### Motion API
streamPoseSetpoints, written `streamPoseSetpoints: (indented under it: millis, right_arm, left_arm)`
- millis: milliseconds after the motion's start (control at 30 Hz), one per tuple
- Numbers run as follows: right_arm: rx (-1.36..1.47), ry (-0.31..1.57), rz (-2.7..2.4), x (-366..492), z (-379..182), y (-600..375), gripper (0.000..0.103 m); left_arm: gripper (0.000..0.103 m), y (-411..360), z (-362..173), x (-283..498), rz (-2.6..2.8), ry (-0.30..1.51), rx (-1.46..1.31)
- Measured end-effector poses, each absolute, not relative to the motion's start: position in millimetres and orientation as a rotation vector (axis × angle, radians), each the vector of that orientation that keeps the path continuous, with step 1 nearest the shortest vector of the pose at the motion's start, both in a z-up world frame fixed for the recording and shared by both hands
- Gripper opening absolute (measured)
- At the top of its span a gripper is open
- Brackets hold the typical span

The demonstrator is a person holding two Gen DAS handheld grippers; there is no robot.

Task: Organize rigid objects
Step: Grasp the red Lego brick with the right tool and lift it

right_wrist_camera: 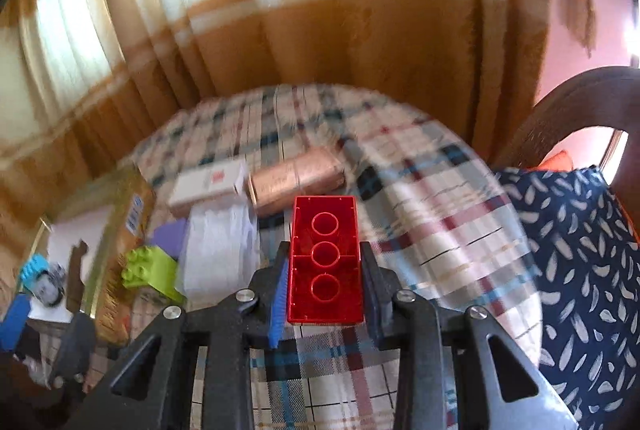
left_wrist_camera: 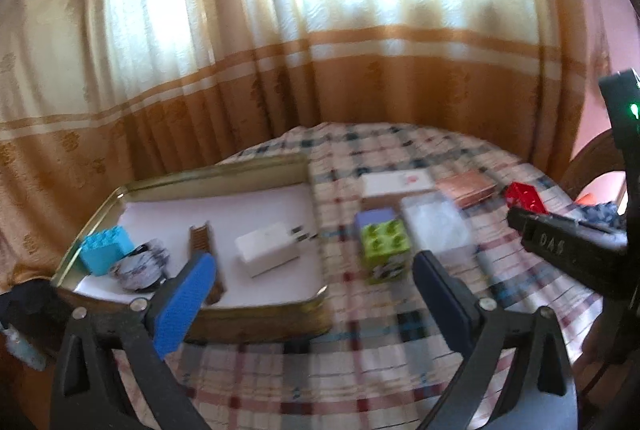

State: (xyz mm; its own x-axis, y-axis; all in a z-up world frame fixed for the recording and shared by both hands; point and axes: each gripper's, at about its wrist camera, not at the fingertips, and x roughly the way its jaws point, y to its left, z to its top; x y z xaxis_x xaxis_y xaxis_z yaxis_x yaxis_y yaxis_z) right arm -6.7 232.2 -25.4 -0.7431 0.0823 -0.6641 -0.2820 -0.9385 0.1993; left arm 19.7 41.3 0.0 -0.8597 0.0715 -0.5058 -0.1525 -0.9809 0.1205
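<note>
Grabbing stage, by the look of it: the right tool (right_wrist_camera: 325,280) is clenched on a translucent red plastic building brick (right_wrist_camera: 325,258), pads pressed against its two long sides, hollow underside with three round tubes facing the camera. It sits over the checked tablecloth on the round table (right_wrist_camera: 420,222), right of the other stuff. Can't tell whether the brick rests on the cloth or is just clear of it.

The left tool (left_wrist_camera: 314,284) is released, jaws wide with nothing between them, hanging over the near right corner of the shallow gold metal tin (left_wrist_camera: 216,170). That tin looks like the sorting spot. It's lined with white paper and already has a turquoise studded brick (left_wrist_camera: 105,248), a white plastic charger plug (left_wrist_camera: 267,248), a brown ridged strip (left_wrist_camera: 204,242) and a small printed packet I can't make out.

My guess for the next move: lift the red brick and carry it left over the tin's rim, keeping it level so it doesn't snag the wall, then let go on a bare patch of paper.

Still out on the cloth: a lime green studded block (left_wrist_camera: 385,242) with a lilac block (left_wrist_camera: 374,219) just behind it, a clear plastic box (left_wrist_camera: 436,226), a flat white carton (left_wrist_camera: 396,184) and a shiny copper-coloured box (left_wrist_camera: 466,188). Hard, smooth plastic, so the grip should hold fine.
</note>
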Motion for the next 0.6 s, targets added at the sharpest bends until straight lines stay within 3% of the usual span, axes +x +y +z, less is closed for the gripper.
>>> streamPoseSetpoints:
  millis: [133,300,367,433,600]
  right_arm:
    - [-0.878,0.456,2.739,8,-14,235,0.034]
    - [-0.833,0.549,2.718,13,-15,247,0.034]
    - [-0.833,0.587,2.713,13,-16,252,0.034]
    - [-0.829,0.615,2.710,14,-18,255,0.034]
    - [-0.837,0.669,2.703,14,-22,260,0.034]
  left_arm:
    - [0.099,61,6,16,2.868,0.260,-0.729]
    - [0.091,88,2,-5,2.832,0.294,-0.807]
    - [0.086,93,-4,-16,2.835,0.284,-0.867]
    - [0.072,96,-11,-26,2.824,0.266,-0.959]
    - [0.058,101,-22,-44,2.793,0.192,-1.095]
